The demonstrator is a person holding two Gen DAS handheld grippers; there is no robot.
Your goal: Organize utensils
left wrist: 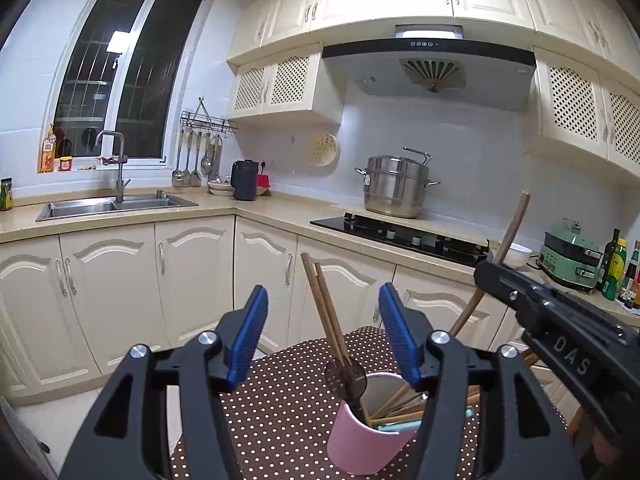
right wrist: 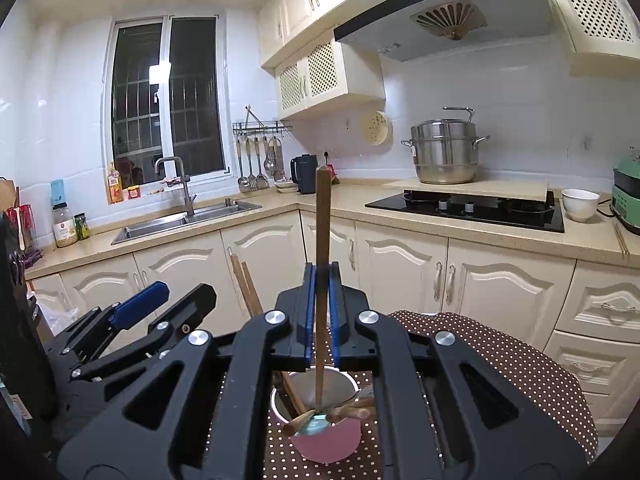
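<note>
A pink utensil cup (left wrist: pixel 360 440) stands on the brown dotted tablecloth (left wrist: pixel 280 392), holding wooden chopsticks (left wrist: pixel 324 312), a dark strainer (left wrist: pixel 346 378) and other wooden-handled utensils. My left gripper (left wrist: pixel 324 332) is open just above and behind the cup, empty. My right gripper (right wrist: pixel 321 312) is shut on a long wooden-handled utensil (right wrist: pixel 321 240), held upright with its lower end in the cup (right wrist: pixel 326 440). In the left wrist view the right gripper (left wrist: pixel 560 328) comes in from the right, with the handle (left wrist: pixel 514 224) sticking up.
Cream cabinets run under an L-shaped counter with a sink (left wrist: pixel 116 204), a black hob (left wrist: pixel 400 236) and a steel pot (left wrist: pixel 394 186). A white bowl (right wrist: pixel 580 204) and green appliance (right wrist: pixel 626 196) sit at the right. The dotted table edge (right wrist: pixel 560 380) is near the drawers.
</note>
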